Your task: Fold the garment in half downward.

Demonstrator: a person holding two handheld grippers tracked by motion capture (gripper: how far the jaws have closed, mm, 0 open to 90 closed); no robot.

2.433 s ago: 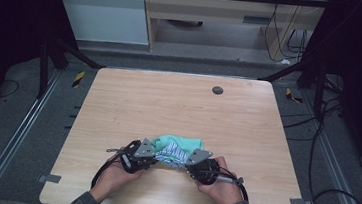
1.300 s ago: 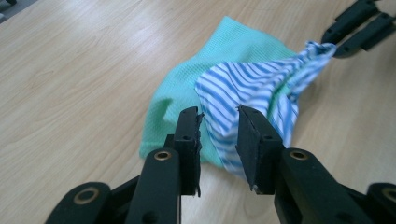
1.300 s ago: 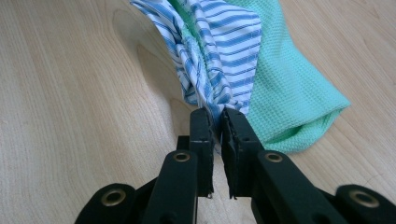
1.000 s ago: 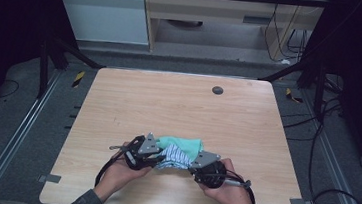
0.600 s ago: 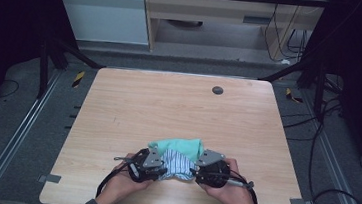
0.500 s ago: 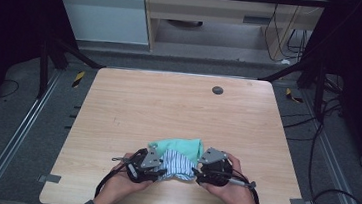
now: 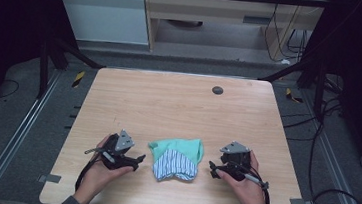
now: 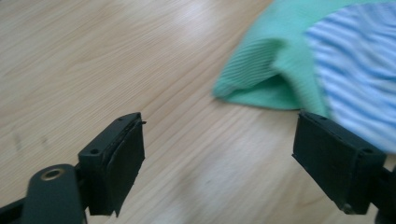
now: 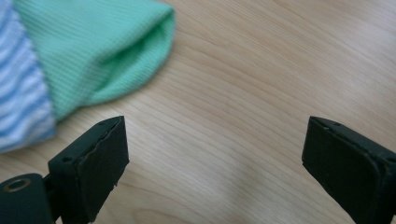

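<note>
Both the left claw and the right claw are held with jaws wide apart and nothing gripped, just beside the folded green and blue-striped cloth lying between them on the table.

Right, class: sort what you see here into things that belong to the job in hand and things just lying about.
Belonging to the job:
- folded green and striped cloth
- left gripper, open
- right gripper, open

Just lying about:
- dark round disc at the table's far edge
</note>
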